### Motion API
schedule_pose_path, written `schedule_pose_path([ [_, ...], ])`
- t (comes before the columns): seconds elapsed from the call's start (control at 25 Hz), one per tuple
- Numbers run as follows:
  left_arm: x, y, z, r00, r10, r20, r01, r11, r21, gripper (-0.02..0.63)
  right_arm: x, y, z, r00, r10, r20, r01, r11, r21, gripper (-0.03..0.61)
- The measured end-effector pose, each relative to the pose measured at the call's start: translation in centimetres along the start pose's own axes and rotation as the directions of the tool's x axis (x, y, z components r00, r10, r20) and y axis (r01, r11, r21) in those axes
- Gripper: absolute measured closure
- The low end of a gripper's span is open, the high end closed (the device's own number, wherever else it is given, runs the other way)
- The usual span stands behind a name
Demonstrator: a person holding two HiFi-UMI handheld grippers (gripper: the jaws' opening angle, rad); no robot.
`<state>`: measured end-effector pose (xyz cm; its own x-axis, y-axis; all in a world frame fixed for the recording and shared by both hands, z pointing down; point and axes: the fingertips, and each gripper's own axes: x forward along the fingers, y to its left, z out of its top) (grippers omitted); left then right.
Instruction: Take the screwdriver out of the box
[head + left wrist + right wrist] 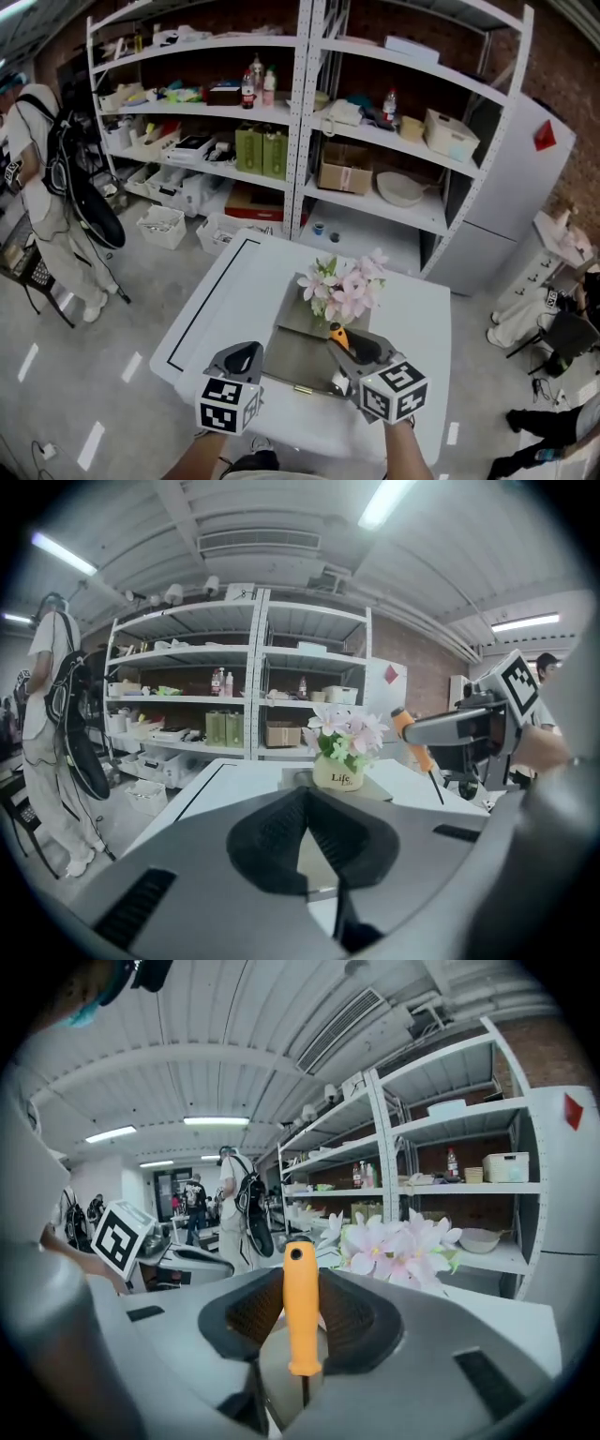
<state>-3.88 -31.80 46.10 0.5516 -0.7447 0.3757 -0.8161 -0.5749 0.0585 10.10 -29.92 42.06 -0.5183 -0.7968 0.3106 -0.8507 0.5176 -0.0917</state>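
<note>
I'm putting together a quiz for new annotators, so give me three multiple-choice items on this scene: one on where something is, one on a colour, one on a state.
1. Where is the screwdriver?
A in a drawer
B between the jaws of the right gripper
C hanging on a wall hook

2. What colour is its handle?
A blue
B black
C orange

3. How do the jaws of the left gripper stand?
A together, with nothing between them
B closed on a cup
C wide apart

Answers:
1 B: the right gripper view shows both pads pressed on the handle.
2 C: the handle is plainly orange in all three views.
3 A: in the left gripper view the pads meet at the tips with nothing between them.
</note>
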Motion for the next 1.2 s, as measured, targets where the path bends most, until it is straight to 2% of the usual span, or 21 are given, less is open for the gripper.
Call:
schedule_pose_path([
  [0.2, -1.0, -1.5, 0.8, 1.0, 0.004, 0.026, -0.005, 1.0, 0.003, 0.607, -3.9, -0.4, 1.5, 0.995, -0.039, 0.094, 0.037, 0.999, 0.026, 0.457],
  [0.6, -3.5, -4.9, 2.6, 0.996, 0.01, 0.094, -0.01, 1.0, 0.005, 0.607, -11.2, -1.3, 0.8, 0.969, -0.144, 0.201, 0.128, 0.988, 0.088, 0.457],
  [0.8, -4.5, -6.5, 3.0, 0.994, 0.007, 0.111, -0.009, 1.0, 0.019, 0.607, -13.4, -1.3, 0.3, 0.96, -0.17, 0.223, 0.152, 0.984, 0.093, 0.457],
  [1.2, -6.0, -8.0, 2.6, 0.994, 0.003, 0.111, -0.006, 1.0, 0.021, 0.607, -15.3, -0.5, -0.7, 0.959, -0.183, 0.218, 0.168, 0.982, 0.087, 0.457],
])
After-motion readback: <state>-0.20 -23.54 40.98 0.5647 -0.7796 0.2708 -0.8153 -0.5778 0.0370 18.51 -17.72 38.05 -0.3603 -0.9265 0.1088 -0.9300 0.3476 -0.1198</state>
